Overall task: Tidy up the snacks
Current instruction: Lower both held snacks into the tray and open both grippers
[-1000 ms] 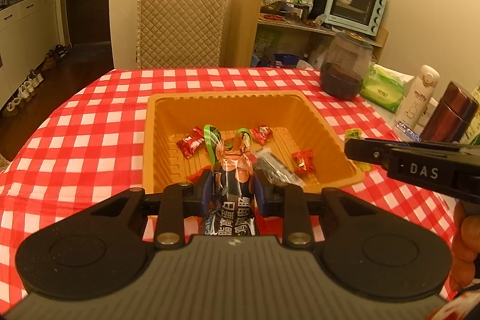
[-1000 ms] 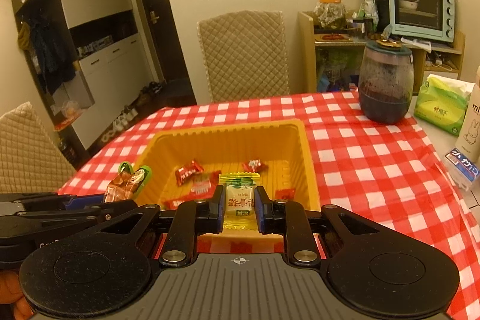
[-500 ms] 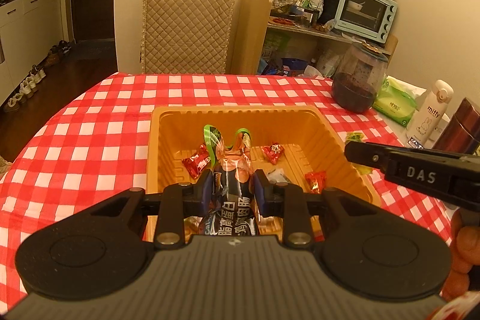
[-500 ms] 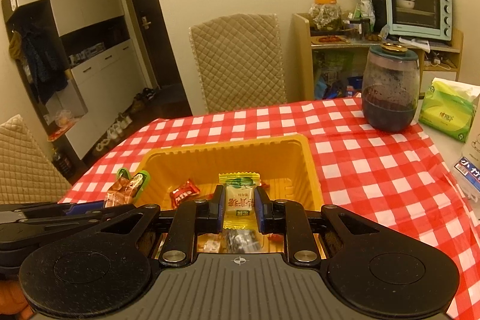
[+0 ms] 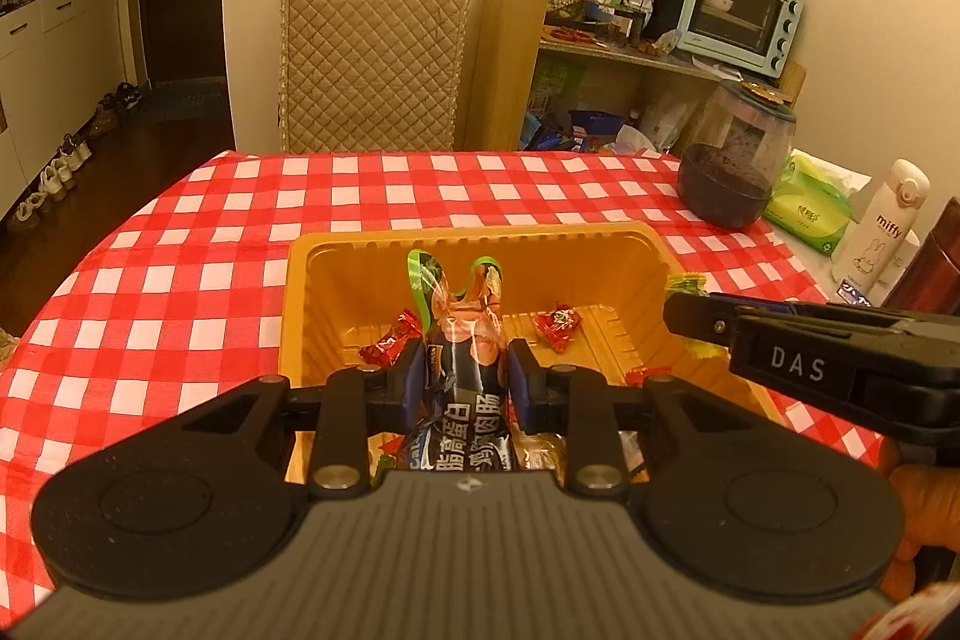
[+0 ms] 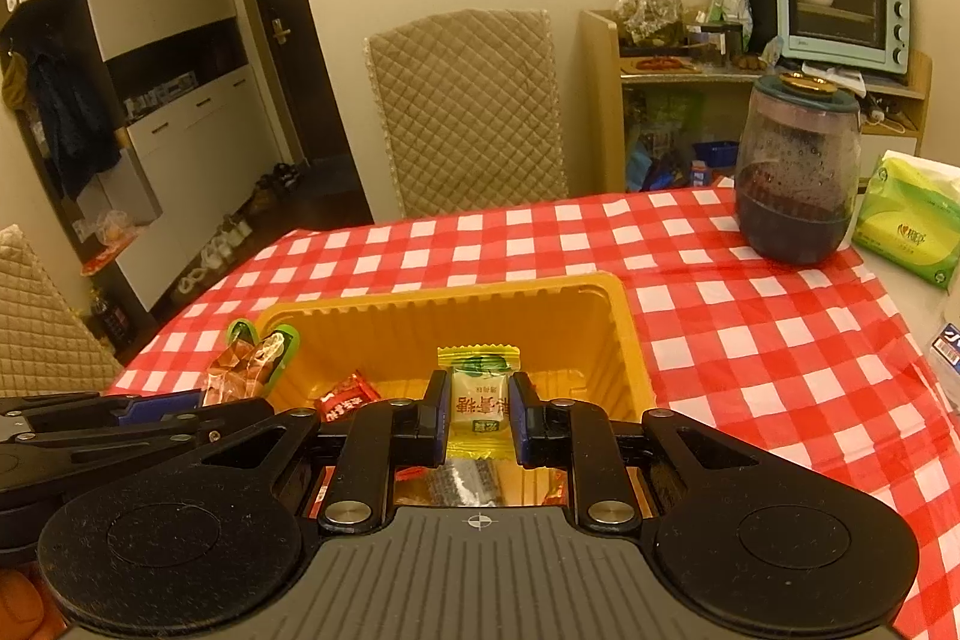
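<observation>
The left gripper (image 5: 467,377) is matte black throughout. Nearest its wrist camera sits a grey, finely ribbed housing with a small crosshair mark at its front edge. On either side of that housing spreads a rounded black lobe, each with a shallow circular recess. Two slim link arms run forward from the housing, each pinned by a bright silver screw, to fingers (image 5: 413,383) lined with blue pads. The right gripper (image 6: 479,415) has the same build, lightly dusted with pale specks. Seen side-on from the left wrist camera, its black body carries the white letters "DAS".
</observation>
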`<state>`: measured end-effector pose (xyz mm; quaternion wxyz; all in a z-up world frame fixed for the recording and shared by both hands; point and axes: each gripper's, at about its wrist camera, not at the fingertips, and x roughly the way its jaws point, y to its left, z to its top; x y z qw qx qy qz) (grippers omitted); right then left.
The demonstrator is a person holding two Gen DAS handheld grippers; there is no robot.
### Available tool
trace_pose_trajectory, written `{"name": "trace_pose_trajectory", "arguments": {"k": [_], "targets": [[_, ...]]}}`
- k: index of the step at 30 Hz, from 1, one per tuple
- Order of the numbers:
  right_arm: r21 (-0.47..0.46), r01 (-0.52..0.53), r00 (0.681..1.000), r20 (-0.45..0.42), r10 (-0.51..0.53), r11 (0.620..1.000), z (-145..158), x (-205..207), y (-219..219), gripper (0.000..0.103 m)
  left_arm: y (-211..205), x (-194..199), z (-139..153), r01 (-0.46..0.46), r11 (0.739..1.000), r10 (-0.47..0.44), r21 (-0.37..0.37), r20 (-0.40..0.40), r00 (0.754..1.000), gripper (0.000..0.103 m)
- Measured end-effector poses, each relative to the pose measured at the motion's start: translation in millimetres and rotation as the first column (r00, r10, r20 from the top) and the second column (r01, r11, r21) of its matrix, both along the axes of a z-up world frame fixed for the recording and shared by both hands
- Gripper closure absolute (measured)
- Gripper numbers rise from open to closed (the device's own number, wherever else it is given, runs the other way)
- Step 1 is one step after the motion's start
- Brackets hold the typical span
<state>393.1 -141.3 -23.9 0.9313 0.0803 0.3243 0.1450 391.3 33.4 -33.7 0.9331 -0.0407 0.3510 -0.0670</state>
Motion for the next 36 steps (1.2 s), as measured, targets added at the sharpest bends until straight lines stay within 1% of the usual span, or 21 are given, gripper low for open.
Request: {"name": "trace_pose_trajectory", "arguments": {"k": [4, 12, 28, 30, 36], "targets": [[0.002, 0.0, 1.0, -0.011, 0.0, 1.0, -3, 7, 0, 0.083, 4, 9, -5, 0.013, 1.0, -0.013, -0.001, -0.023, 1.0, 0.077], [0.008, -0.012, 0.999, -0.039, 0.013, 1.0, -11, 15, 4, 0.083, 15, 23, -13, -0.003, 1.0, 0.003, 0.008, -0.056, 0.998, 0.077], [0.005, -0.01, 0.998, -0.054, 0.01, 1.0, -16, 20, 4, 0.083, 6, 31, -21, 0.013, 1.0, -0.012, 0.022, -0.056, 0.998, 0.076], [0.008, -0.009, 0.998, -0.054, 0.009, 1.0, -16, 21, 3, 0.083, 7, 30, -20, 0.006, 1.0, -0.005, 0.028, -0.052, 0.999, 0.069], [0.012, -0.007, 0.999, -0.053, 0.007, 1.0, -16, 20, 2, 0.083, 15, 28, -18, -0.009, 1.0, 0.01, 0.023, -0.043, 0.999, 0.069]]}}
